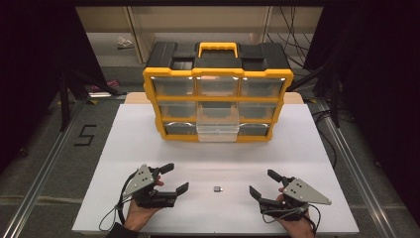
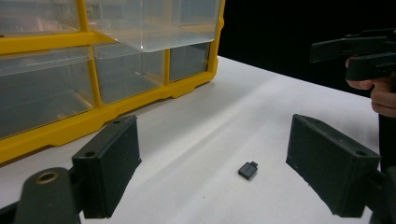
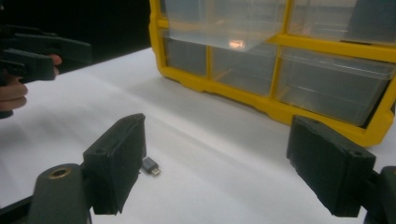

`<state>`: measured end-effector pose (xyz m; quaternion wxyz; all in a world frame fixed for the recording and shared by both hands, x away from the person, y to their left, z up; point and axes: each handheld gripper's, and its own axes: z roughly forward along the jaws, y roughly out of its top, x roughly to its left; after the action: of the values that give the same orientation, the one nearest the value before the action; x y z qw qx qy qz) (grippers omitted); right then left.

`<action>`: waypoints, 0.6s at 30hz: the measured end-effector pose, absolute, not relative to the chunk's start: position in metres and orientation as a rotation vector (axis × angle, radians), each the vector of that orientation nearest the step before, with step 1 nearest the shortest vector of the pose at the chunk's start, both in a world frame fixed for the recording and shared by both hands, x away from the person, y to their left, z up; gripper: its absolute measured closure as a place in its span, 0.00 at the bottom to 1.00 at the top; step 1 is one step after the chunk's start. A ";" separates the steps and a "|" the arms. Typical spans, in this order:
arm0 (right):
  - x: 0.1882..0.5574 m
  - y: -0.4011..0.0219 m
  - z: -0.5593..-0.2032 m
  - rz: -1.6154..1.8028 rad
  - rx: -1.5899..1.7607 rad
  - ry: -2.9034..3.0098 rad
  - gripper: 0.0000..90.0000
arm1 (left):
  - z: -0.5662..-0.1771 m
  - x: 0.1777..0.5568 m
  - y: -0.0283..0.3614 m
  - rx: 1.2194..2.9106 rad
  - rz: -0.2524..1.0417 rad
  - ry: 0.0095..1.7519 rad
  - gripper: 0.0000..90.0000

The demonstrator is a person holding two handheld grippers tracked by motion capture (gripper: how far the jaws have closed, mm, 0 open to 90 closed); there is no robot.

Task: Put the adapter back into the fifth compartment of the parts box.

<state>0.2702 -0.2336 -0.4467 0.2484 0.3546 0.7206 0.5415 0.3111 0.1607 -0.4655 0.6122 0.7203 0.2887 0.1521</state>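
Yellow-and-black plastic drawer organiser (image 1: 218, 96) at table's far side; clear middle drawer (image 1: 217, 124) pulled out. Left gripper (image 1: 171, 178) and right gripper (image 1: 263, 186) both spread wide, empty. Small dark grey adapter (image 1: 217, 189) flat on white tabletop (image 1: 148, 134), midway between grippers. Risk: low flat part skidding away under jaw closure.

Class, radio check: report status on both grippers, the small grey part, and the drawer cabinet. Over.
Left gripper open, empty. Right gripper open, empty. Small grey part on the table, between them, untouched. Cabinet beyond, middle drawer pulled out; path clear.
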 end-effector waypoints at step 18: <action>0.278 -0.223 -0.437 1.403 0.923 2.085 0.27 | -0.465 0.311 0.159 1.664 0.353 0.654 0.19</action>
<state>0.2777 -0.2226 -0.4374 0.2299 0.3353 0.7580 0.5101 0.3106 0.1591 -0.4654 0.6127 0.7217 0.2835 0.1531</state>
